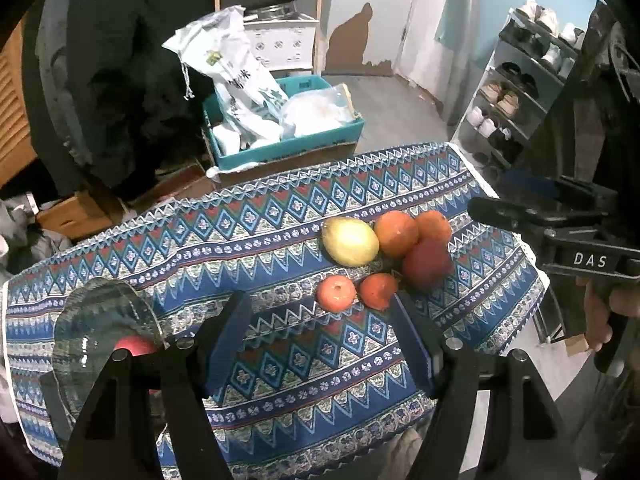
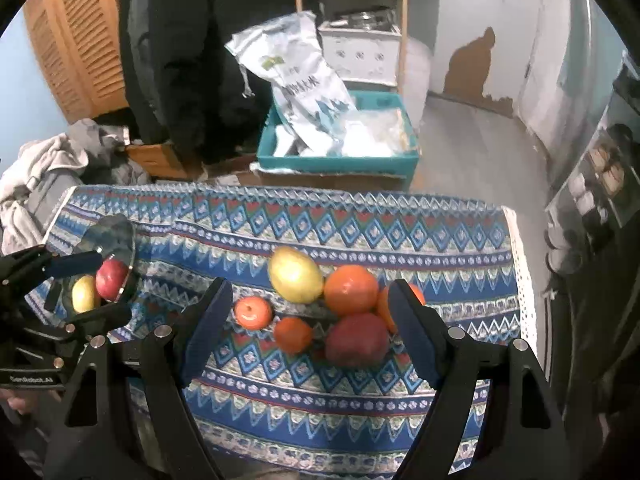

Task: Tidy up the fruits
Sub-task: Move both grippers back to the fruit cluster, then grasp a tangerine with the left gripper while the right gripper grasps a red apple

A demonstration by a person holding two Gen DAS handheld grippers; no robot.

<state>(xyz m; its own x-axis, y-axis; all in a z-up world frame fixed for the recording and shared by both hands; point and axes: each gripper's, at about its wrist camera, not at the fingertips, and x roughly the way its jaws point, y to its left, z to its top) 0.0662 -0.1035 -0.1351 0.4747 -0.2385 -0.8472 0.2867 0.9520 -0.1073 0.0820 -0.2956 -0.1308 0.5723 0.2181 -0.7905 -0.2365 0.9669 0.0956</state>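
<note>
The heap of loose fruits lies on the patterned blue tabletop (image 2: 360, 400), just beyond the right gripper (image 2: 310, 328), whose fingers stand wide and empty; the dark red apple (image 2: 356, 344) sits nearest between them. The left gripper (image 1: 320, 344), also wide and empty, is farther left, beside the clear glass bowl (image 1: 100, 320). Loose: six fruits. In the bowl: two.

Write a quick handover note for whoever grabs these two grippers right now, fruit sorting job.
Left gripper: open, empty, beside the glass bowl.
Right gripper: open, empty, over the fruit pile.
Done: a red apple and a yellow fruit are in the bowl.
Left: the mango, two oranges, the dark red fruit and two small orange fruits still lie on the patterned tablecloth.
</note>
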